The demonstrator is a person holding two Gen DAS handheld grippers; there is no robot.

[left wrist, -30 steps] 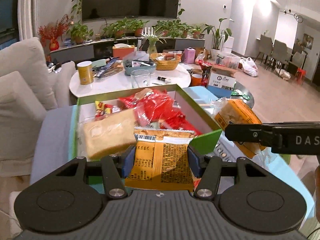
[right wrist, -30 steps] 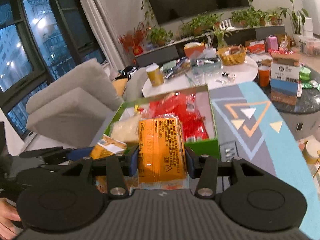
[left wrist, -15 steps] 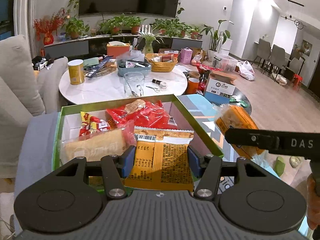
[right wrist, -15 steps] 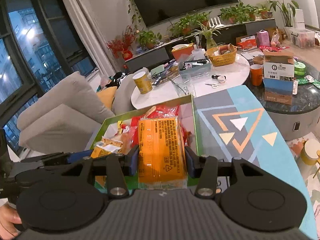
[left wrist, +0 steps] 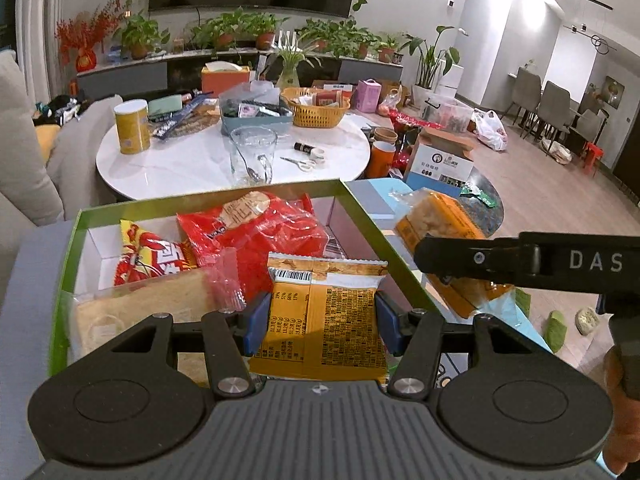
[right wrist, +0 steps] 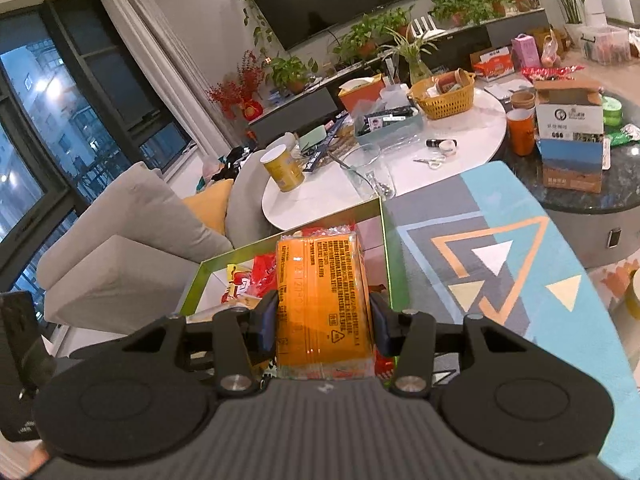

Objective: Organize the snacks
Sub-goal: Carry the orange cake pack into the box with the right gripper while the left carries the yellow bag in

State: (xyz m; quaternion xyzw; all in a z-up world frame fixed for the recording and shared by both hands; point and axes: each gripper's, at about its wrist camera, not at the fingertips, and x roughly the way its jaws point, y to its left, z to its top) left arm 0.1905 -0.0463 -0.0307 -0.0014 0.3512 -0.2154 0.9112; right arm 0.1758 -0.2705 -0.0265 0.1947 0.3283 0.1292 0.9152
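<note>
- Your left gripper is clenched on a yellow-orange snack packet, its pads pressing both side edges; the packet hangs over the near part of the green-rimmed box.
- Your right gripper grasps an orange wrapped pack the same way, over the box's right rim, which runs toward 12 o'clock.
- To place well, I judge you should bring each packet fully inside the rim before you let go, and lower it flat so it does not tip out.
- The red bags fill the box centre toward 12 o'clock; the pale packet lies at 9 o'clock in the left view. The barest floor shows at the far right corner, around 1 o'clock.
- Seen from the left, the right gripper's arm crosses at 3 o'clock, near the rim: keep the two tools apart.
- The patterned tabletop at 2 o'clock is clear for withdrawing.
</note>
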